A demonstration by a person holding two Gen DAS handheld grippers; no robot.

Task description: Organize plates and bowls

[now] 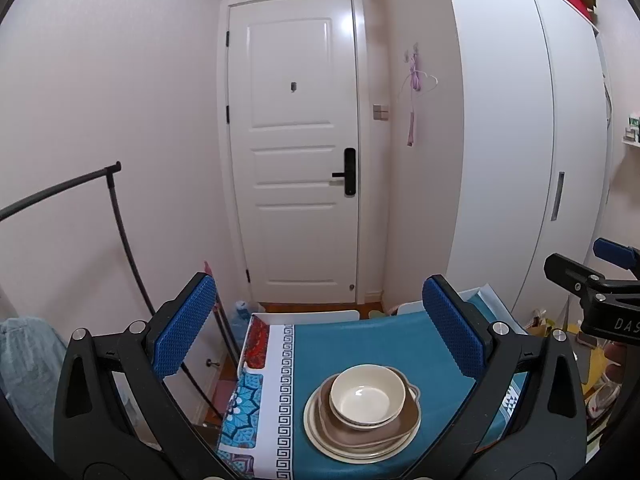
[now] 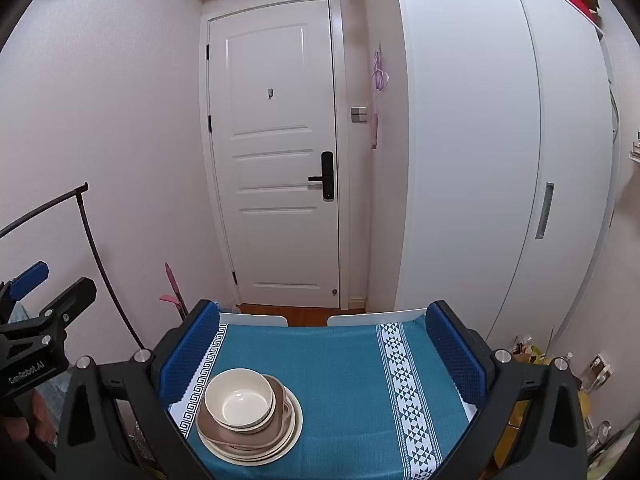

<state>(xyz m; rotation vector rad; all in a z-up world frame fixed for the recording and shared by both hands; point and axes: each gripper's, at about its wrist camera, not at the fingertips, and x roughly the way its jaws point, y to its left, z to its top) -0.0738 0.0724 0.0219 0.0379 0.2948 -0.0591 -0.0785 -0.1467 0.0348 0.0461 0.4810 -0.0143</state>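
Observation:
A cream bowl point(image 1: 366, 395) sits on top of a stack of dishes: a brown squarish plate point(image 1: 372, 428) and cream round plates point(image 1: 320, 436) below it. The stack stands on a table with a teal cloth point(image 1: 360, 344). It also shows in the right wrist view, with the bowl point(image 2: 239, 398) on the brown plate point(image 2: 280, 420). My left gripper point(image 1: 320, 332) is open and empty, held above and behind the stack. My right gripper point(image 2: 320, 344) is open and empty, to the right of the stack.
A white door point(image 1: 296, 152) faces the table. A white wardrobe point(image 2: 480, 160) stands on the right. A black clothes rail point(image 1: 112, 216) stands left of the table. White chair backs point(image 2: 256, 318) line the table's far edge. Clutter lies on the floor at right point(image 2: 532, 354).

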